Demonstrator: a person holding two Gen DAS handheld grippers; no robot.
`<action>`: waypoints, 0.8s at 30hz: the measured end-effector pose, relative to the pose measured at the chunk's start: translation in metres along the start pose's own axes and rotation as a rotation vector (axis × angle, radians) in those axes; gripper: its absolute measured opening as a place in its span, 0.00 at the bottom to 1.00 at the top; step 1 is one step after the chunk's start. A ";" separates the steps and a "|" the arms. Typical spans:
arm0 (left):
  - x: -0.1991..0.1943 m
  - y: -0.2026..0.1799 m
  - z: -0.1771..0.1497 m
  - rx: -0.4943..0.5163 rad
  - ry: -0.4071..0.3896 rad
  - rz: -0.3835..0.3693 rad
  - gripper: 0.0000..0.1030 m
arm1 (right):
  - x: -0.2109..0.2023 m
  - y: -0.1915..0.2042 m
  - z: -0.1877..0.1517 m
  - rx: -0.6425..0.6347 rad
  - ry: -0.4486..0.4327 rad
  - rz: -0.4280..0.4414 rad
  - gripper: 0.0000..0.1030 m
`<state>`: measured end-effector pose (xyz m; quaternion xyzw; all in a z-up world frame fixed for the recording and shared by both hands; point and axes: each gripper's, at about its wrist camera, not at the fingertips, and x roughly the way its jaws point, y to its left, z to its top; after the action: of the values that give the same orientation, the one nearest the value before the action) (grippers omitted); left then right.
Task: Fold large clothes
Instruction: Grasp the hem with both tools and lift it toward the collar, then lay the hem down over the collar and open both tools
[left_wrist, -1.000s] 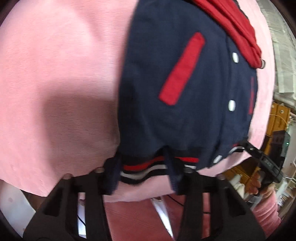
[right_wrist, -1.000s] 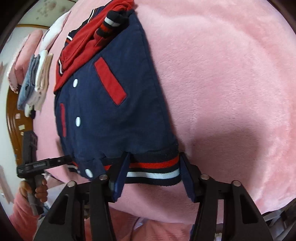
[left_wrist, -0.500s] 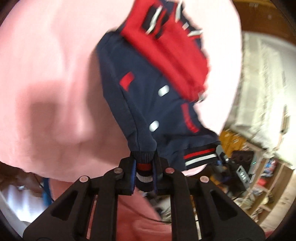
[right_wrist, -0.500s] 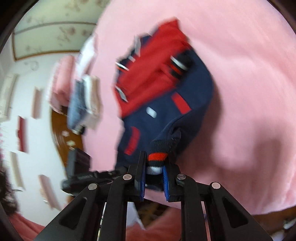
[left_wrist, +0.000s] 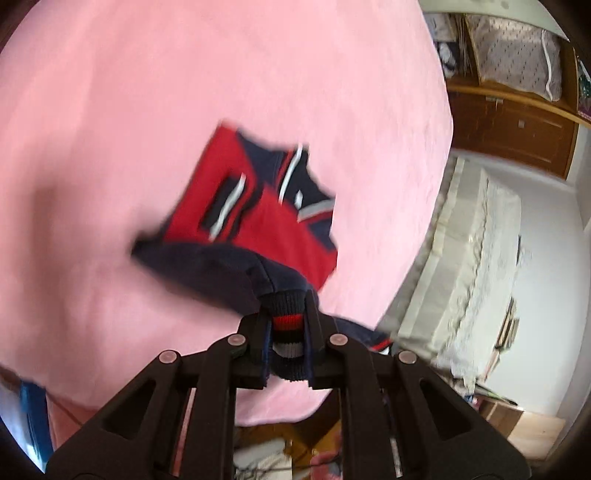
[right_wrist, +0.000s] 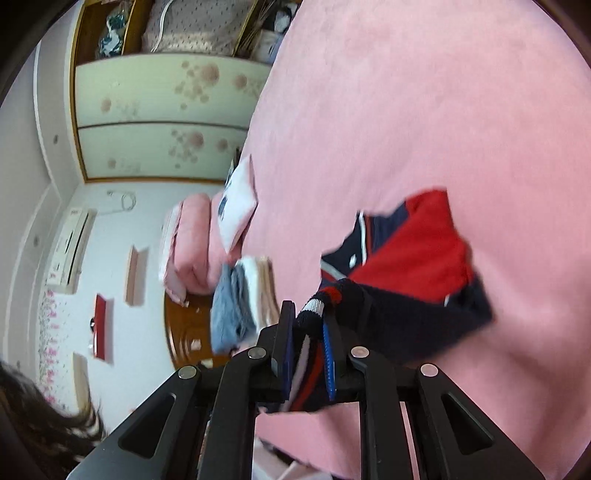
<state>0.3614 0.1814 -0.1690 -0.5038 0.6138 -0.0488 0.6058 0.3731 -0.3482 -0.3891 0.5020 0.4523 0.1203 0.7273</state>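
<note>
A navy and red varsity jacket (left_wrist: 266, 229) lies on a pink blanket (left_wrist: 184, 92). My left gripper (left_wrist: 286, 325) is shut on the striped ribbed hem of the jacket and holds it lifted, with the navy body draped away toward the red sleeves. My right gripper (right_wrist: 308, 332) is shut on the other end of the same hem (right_wrist: 314, 306); the jacket (right_wrist: 413, 258) hangs from it over the blanket (right_wrist: 443, 110). Both views are motion-blurred.
A stack of folded clothes (right_wrist: 236, 295) and a pink folded quilt (right_wrist: 192, 243) sit at the bed's far edge. A wardrobe (right_wrist: 159, 110) stands behind. A white lace-covered sofa (left_wrist: 476, 266) and a wooden cabinet (left_wrist: 509, 122) are beside the bed.
Both grippers closed on the hem, then lifted it and carried it forward over the jacket, so the lower half now rises and folds toward the collar.
</note>
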 end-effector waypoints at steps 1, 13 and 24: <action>0.006 0.000 0.010 -0.004 -0.018 -0.003 0.10 | 0.000 -0.004 0.008 0.003 -0.011 -0.005 0.12; 0.107 -0.002 0.089 -0.030 -0.044 0.148 0.29 | 0.082 -0.029 0.080 -0.010 -0.047 -0.292 0.12; 0.079 -0.005 0.061 0.202 -0.194 0.253 0.74 | 0.064 0.018 0.077 -0.246 -0.027 -0.467 0.51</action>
<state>0.4319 0.1591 -0.2363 -0.3616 0.6028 0.0154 0.7111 0.4738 -0.3472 -0.4011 0.2934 0.5282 -0.0035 0.7968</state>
